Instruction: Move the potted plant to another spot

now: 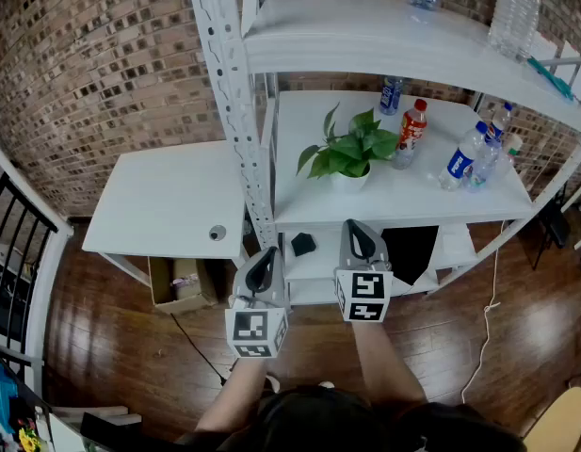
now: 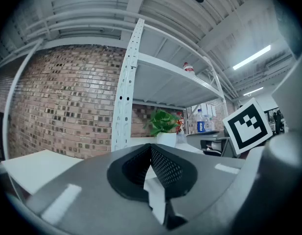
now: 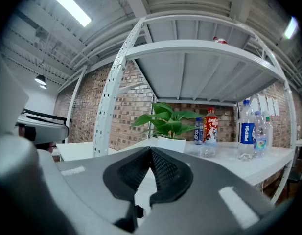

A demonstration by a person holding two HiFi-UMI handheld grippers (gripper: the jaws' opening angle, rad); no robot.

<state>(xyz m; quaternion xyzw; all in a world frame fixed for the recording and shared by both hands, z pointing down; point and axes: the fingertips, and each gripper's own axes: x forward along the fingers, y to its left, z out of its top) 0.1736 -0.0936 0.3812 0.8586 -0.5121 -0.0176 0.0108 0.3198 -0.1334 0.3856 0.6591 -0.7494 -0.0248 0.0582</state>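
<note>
Standing on the middle shelf (image 1: 403, 201), the plant (image 1: 349, 153) in its white pot sits just left of a red bottle (image 1: 411, 132). The left claw (image 1: 263, 269) and the right claw (image 1: 363, 243) are held level before the rack, apart from the plant, both closed and empty.

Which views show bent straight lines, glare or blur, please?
Head view: the shelf post bows from the wide lens, and the wooden floor shows glare. Left gripper view: the potted plant looks soft; a ceiling lamp flares. Right gripper view: the potted plant is sharper.
</note>
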